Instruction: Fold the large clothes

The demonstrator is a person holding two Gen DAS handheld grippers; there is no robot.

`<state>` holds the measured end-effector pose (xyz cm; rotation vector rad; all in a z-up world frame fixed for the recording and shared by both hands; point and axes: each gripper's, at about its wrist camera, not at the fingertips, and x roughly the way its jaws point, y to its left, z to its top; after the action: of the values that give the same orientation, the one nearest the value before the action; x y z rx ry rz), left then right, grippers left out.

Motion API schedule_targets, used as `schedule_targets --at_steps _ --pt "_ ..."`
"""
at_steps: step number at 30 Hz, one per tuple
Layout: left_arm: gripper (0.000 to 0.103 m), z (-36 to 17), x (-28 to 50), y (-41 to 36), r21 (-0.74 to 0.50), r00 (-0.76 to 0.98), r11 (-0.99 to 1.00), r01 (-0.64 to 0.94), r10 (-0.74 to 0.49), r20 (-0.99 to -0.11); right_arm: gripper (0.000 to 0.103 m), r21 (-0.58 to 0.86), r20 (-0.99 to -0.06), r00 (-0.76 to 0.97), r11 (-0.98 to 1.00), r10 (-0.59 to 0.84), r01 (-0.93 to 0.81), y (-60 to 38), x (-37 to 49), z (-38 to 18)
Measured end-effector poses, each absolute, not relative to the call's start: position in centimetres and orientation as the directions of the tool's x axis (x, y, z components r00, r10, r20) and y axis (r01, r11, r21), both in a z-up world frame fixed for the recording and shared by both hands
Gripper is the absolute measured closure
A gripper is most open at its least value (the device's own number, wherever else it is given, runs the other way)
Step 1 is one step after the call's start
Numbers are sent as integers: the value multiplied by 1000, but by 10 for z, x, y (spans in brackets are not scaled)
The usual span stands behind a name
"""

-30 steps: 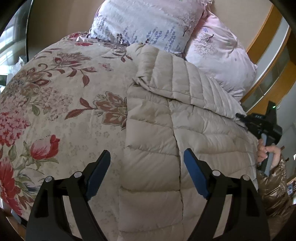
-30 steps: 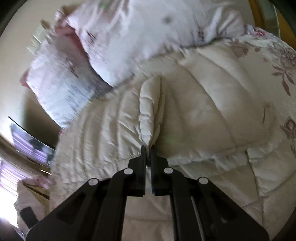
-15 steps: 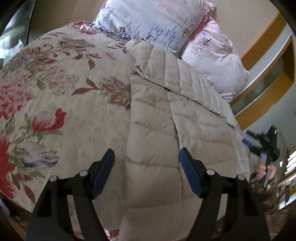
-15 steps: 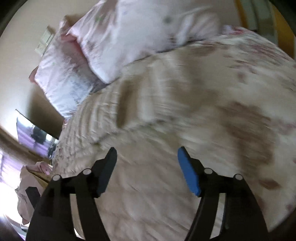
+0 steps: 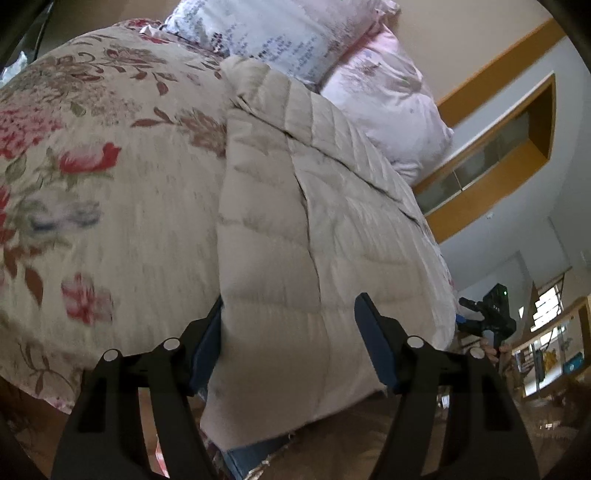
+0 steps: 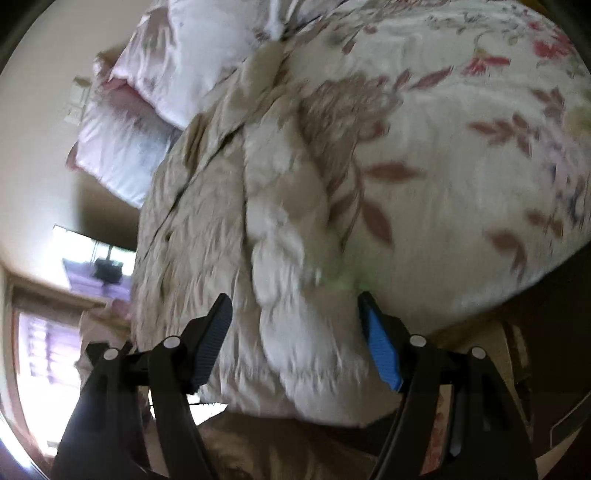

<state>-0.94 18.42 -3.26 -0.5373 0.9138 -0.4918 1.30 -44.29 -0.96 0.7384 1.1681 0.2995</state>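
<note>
We see a beige quilted down jacket [image 5: 295, 221] lying lengthwise on a bed, its hem hanging over the near edge of the mattress toward us. It rests on a floral bedspread [image 5: 92, 184], which stretches bare along the jacket's left side in the left wrist view. At the far end, the jacket's collar reaches a blue-printed pillow [image 5: 266, 33] and a pale pink pillow [image 5: 388, 96]. Our left gripper [image 5: 288, 343] stands wide open at the hem, its left finger tucked against the jacket's left edge and its right finger in front of the quilted front; it holds nothing. Our right gripper [image 6: 293, 339] is likewise spread wide and empty, with the folded right part of the jacket [image 6: 229, 221] bulging between its blue pads; the picture is blurred, so we cannot tell whether the pads touch the cloth. In the left wrist view the right gripper's body [image 5: 491, 314] shows beyond the jacket's right edge, off the bed, in open air before a wood-trimmed wall [image 5: 498, 122].
</note>
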Motion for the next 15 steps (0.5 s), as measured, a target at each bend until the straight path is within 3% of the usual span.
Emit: schedule_targets --at_steps 6,12,13,15 --pt "34 -39 -32 184 -642 484 744 183 -637 -600 28 658 -738 298 745 606 113 -435 -10 -22" --pt "34 -71 -27 183 -677 452 727 116 -645 -616 29 742 -660 292 660 692 113 -432 -10 -51" --pt "34 -74 -25 183 -687 455 718 111 -651 -608 33 746 -656 285 657 698 108 -429 -10 -53" --pt "35 -78 -22 182 -705 451 701 106 -666 -594 54 746 -655 275 661 703 87 -423 -10 -52"
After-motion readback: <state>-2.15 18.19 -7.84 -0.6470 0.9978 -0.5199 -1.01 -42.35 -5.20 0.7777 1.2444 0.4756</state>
